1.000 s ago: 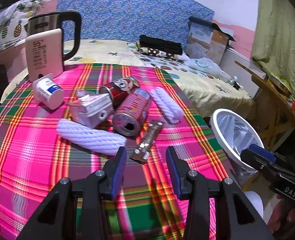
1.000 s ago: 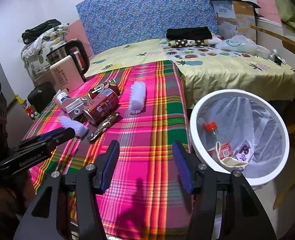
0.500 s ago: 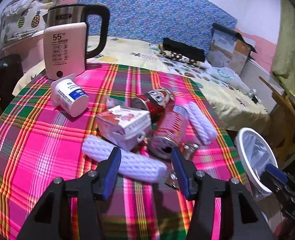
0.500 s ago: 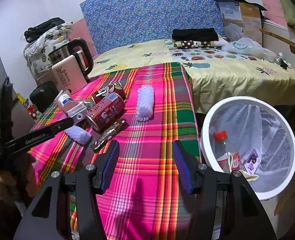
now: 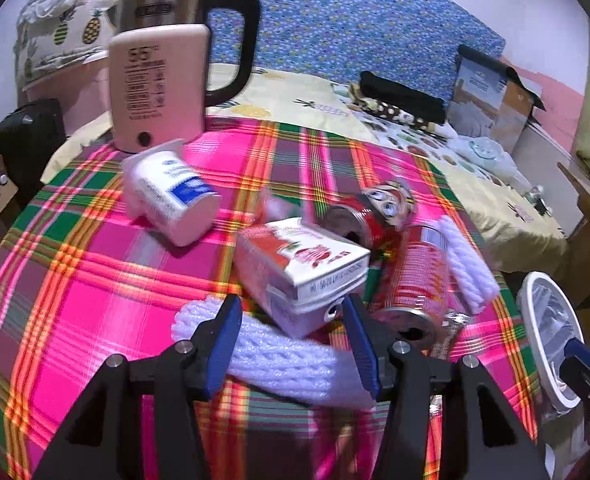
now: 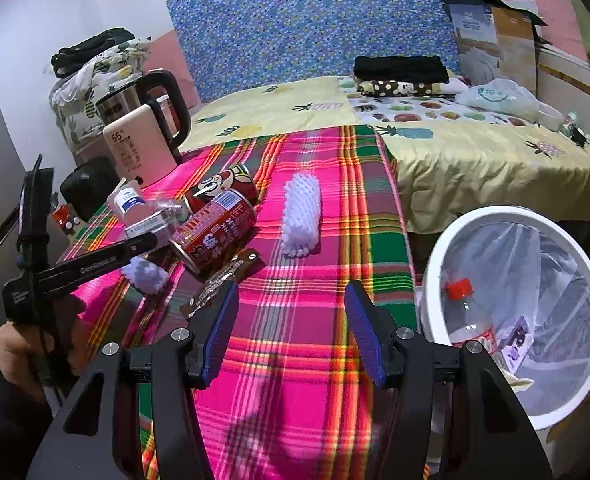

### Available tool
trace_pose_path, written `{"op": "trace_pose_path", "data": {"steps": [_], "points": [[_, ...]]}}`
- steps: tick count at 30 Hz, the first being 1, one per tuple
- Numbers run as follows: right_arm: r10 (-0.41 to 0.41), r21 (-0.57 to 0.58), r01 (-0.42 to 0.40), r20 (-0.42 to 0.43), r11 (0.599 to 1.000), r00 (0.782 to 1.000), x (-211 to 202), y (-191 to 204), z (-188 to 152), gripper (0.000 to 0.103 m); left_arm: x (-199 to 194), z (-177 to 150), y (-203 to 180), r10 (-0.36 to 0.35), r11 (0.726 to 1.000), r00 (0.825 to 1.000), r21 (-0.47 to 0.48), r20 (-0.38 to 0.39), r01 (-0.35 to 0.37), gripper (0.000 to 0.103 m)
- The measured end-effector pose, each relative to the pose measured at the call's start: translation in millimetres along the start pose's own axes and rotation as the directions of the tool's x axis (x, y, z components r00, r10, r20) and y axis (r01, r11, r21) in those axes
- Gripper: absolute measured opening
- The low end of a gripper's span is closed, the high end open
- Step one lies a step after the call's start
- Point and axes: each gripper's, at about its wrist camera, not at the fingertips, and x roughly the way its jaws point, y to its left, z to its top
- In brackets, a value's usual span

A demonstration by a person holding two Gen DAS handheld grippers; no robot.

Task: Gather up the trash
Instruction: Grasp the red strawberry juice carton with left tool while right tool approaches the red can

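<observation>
On the plaid tablecloth [image 5: 95,280] lies a heap of trash. My left gripper [image 5: 291,304] is open, with its jaws either side of a white foam net [image 5: 287,360]. A red-and-white carton [image 5: 303,264] lies just past its fingertips. Beyond are a red can [image 5: 411,280], a cartoon can [image 5: 375,208], a white tub [image 5: 171,196], a second foam net [image 5: 467,264] and a brown wrapper [image 5: 447,332]. My right gripper [image 6: 291,292] hovers open and empty over the cloth, left of the white bin [image 6: 431,280].
A steel kettle [image 5: 175,12] and a pink appliance [image 5: 155,88] stand at the table's far left. The lined bin holds a plastic bottle [image 6: 471,316] and scraps. A bed with a yellow sheet [image 6: 455,152] lies behind the table. A black case [image 6: 91,192] sits at the left.
My left gripper has widened and moved forward and left, from near the brown wrapper to astride the near foam net. The right gripper has shifted slightly and stays open.
</observation>
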Motion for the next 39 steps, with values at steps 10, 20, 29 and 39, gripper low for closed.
{"op": "trace_pose_path", "data": {"steps": [10, 20, 29, 39], "points": [[0.046, -0.016, -0.046, 0.001, 0.999, 0.999, 6.3, 11.1, 4.3, 0.056, -14.7, 7.4, 19.0, -0.014, 1.000, 1.000, -0.025, 0.021, 0.015, 0.061], [0.051, -0.007, -0.051, 0.007, 0.999, 0.999, 9.8, 14.8, 10.2, 0.056, 20.3, 13.8, 6.0, 0.013, 0.999, 0.999, 0.029, -0.044, -0.012, 0.061], [0.101, -0.007, -0.101, -0.020, 0.995, 0.995, 30.6, 37.4, 18.3, 0.056, 1.3, 2.8, 19.7, -0.008, 0.999, 1.000, 0.033, 0.002, 0.008, 0.057], [0.069, 0.056, -0.066, -0.055, 0.996, 0.996, 70.2, 56.8, 30.4, 0.057, -12.6, 1.0, 33.7, -0.050, 0.998, 0.998, 0.025, 0.037, 0.049, 0.057]]}}
